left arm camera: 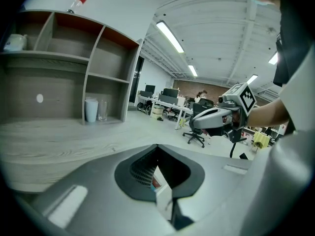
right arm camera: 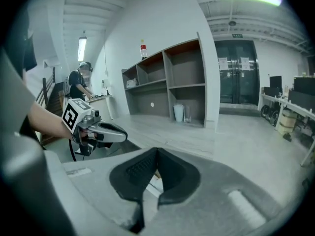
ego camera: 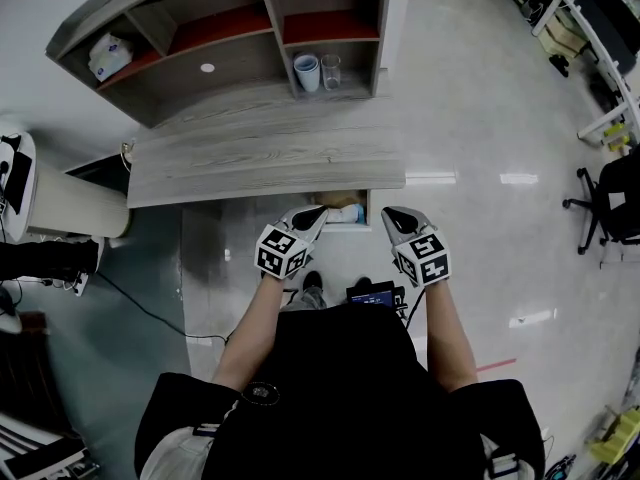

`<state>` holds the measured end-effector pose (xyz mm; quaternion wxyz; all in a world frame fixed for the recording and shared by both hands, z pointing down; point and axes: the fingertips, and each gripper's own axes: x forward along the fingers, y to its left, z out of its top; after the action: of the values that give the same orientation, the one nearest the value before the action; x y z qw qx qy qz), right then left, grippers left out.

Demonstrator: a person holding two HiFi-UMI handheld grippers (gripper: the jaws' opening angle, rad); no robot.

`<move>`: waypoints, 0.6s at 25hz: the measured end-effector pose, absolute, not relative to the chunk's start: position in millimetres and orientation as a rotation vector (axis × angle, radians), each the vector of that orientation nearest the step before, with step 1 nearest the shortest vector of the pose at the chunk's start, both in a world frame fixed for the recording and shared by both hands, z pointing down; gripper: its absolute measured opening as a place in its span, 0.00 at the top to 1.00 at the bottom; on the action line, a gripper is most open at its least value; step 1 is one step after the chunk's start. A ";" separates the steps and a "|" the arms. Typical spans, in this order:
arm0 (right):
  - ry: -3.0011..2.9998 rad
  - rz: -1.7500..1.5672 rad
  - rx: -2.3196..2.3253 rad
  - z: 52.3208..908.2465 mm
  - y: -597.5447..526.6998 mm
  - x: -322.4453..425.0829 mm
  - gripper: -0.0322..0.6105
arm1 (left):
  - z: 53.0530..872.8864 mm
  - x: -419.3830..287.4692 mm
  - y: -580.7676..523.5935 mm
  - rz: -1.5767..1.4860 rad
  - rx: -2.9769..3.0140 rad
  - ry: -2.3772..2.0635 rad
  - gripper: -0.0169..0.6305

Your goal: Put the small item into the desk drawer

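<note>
Under the front edge of the grey wooden desk (ego camera: 260, 158) a drawer (ego camera: 340, 204) stands open. A small light-blue and white item (ego camera: 350, 213) lies inside it. My left gripper (ego camera: 322, 211) hovers at the drawer's left side, its jaws shut with the tips touching (left arm camera: 157, 146) and nothing gripped. My right gripper (ego camera: 386, 212) hangs just right of the drawer, also shut and empty (right arm camera: 157, 150). Each gripper shows in the other's view: the right gripper (left arm camera: 193, 124) and the left gripper (right arm camera: 125, 136). A white patch shows through the hollow behind each pair of jaws.
A shelf unit (ego camera: 230, 28) stands on the desk's far side, with a white cup (ego camera: 308, 71) and a glass (ego camera: 331, 68) in one compartment and a white pack (ego camera: 108, 56) in another. A red-capped bottle (right arm camera: 143, 49) sits on top. An office chair (ego camera: 610, 203) is at the right.
</note>
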<state>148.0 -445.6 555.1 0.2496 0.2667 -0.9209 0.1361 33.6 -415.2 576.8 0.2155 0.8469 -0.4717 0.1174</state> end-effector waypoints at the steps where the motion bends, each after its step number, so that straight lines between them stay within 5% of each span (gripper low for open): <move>1: -2.511 0.384 0.725 555.5 -445.2 151.8 0.95 | 577.9 37.0 -414.5 0.326 2.339 -1.312 0.97; 15: -2.538 0.501 0.594 577.3 -429.2 164.3 0.95 | 604.1 51.0 -360.2 0.391 2.182 -1.398 0.97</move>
<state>164.3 -429.2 577.3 0.2411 0.2172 -0.9280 0.1831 51.0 -360.2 604.1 0.2573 0.8045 -0.5156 0.1441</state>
